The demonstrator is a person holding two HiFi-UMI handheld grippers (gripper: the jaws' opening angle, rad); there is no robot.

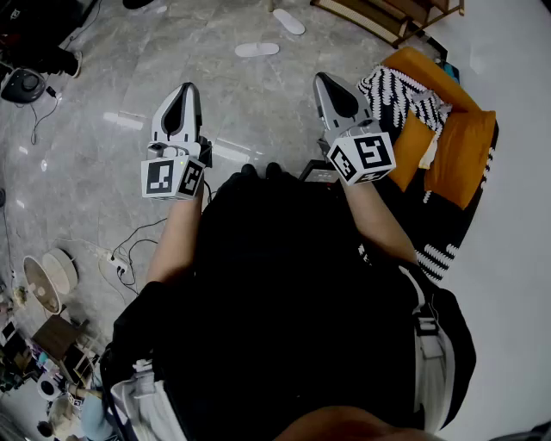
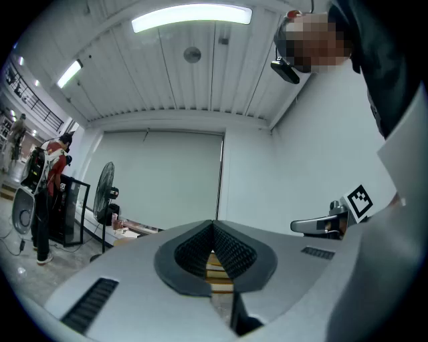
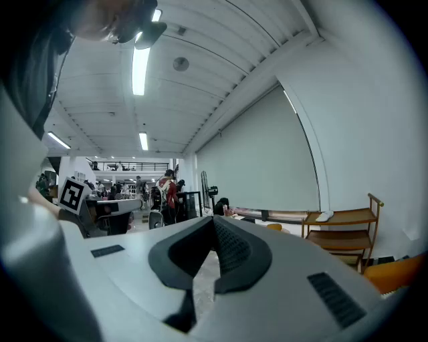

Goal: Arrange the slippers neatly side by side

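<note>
Two white slippers lie apart on the grey marble floor far ahead, one [image 1: 256, 49] flat and crosswise, the other [image 1: 288, 21] angled beyond it. Both grippers are held up at chest height, well short of them. My left gripper [image 1: 185, 93] is shut with nothing between its jaws, and its own view shows the tips [image 2: 212, 227] meeting against the far wall. My right gripper [image 1: 325, 82] is likewise shut and empty, its tips [image 3: 214, 224] closed. No slipper on the floor shows in either gripper view.
An orange cushion seat [image 1: 456, 142] with a black-and-white striped cloth [image 1: 400, 95] sits at the right. A wooden rack [image 1: 387, 17] stands beyond it, seen as a wooden rack [image 3: 341, 230] holding a small white thing. Cables [image 1: 129, 250] trail on the left floor. A standing fan [image 2: 105, 190] and people [image 3: 167, 194] are farther off.
</note>
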